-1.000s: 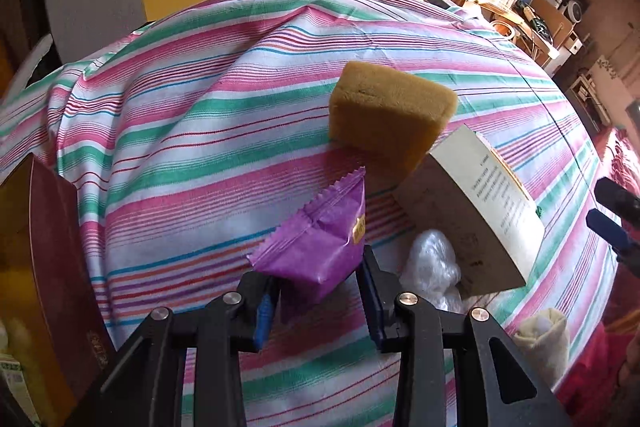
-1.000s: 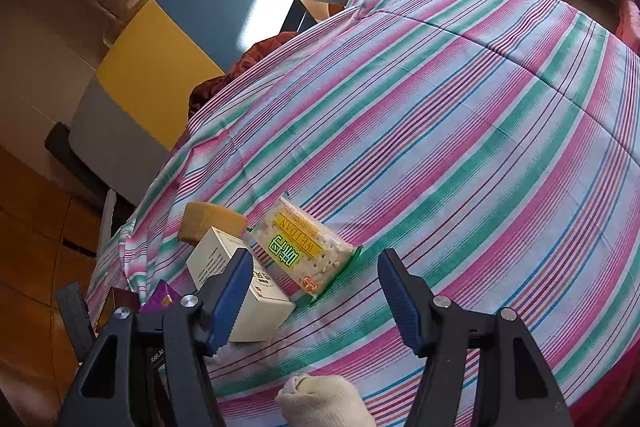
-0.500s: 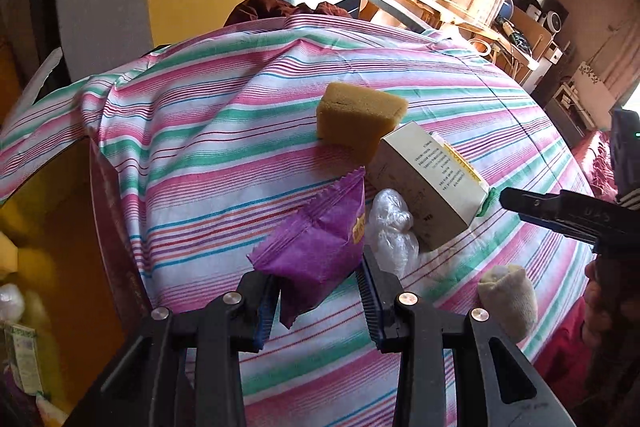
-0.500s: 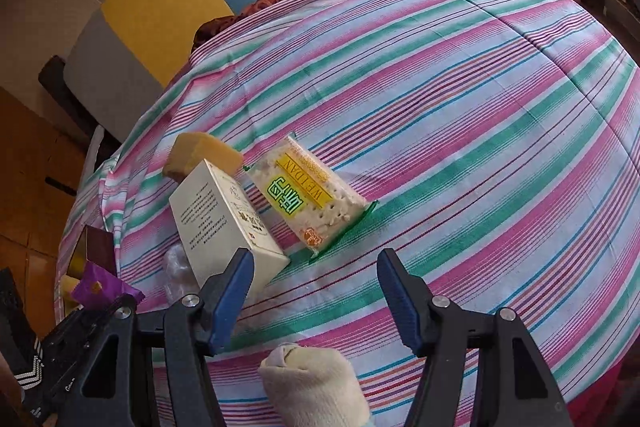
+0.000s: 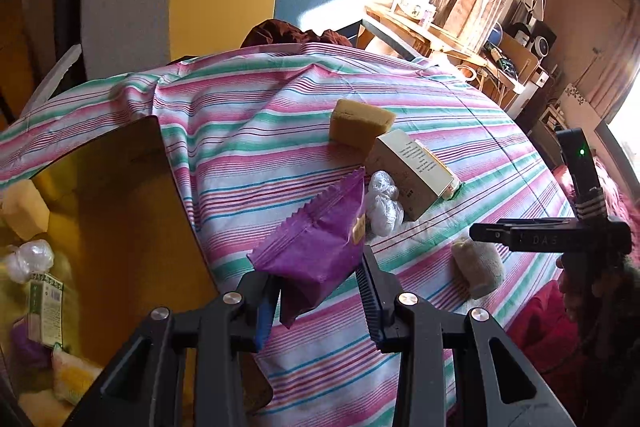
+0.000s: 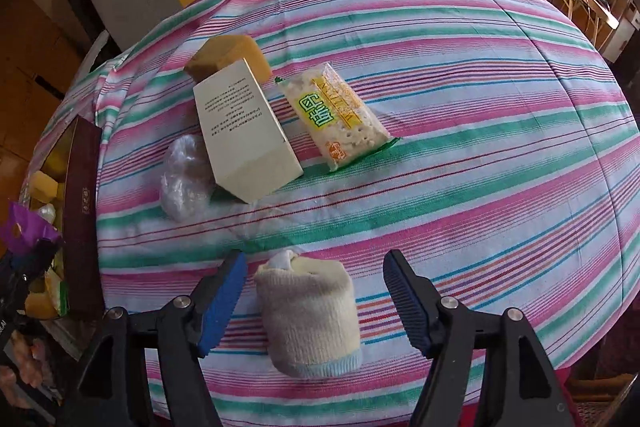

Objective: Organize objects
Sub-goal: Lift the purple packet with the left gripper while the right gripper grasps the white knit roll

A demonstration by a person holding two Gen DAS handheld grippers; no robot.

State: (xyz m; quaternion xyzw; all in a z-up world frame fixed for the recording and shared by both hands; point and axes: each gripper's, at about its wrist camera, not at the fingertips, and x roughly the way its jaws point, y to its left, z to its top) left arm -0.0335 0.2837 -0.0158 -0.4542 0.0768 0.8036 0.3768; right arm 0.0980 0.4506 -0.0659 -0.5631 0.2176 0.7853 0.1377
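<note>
A: Left view. We hold the purple packet [image 5: 320,239] pinched in the left gripper [image 5: 320,301], lifted clear of the striped surface [image 5: 248,147]. Its fingers [image 5: 370,301] stand narrow, closed on the packet's lower end. The open box [image 5: 112,195] sits at the surface's left edge, already holding a foam block, a wrapped item and a small carton.

B: Right view. The right gripper [image 6: 316,301] points steeply down over the rolled sock [image 6: 310,315]. Its fingers [image 6: 224,297] stand wide and have just been opening; the sock lies between them, untouched as far as we can see.

A: What could go wrong? We judge the packet the likelier slip: it is gripped by one soft end only, so a quick swing toward the box could let it twist loose and drop short, onto the cloth or the box's raised flap.

B: For the sock, closing off-centre could roll it sideways rather than trap it, since it is round and soft.

A: Surroundings. A sponge [image 6: 228,57], a white carton [image 6: 244,125], a cracker pack [image 6: 336,117] and a clear plastic wad [image 6: 186,179] cluster beyond the sock, near one another; the carton touches the sponge and the wad.

B: None blocks the sock. The flap stands between the surface and the box interior, so the packet must pass over it.
</note>
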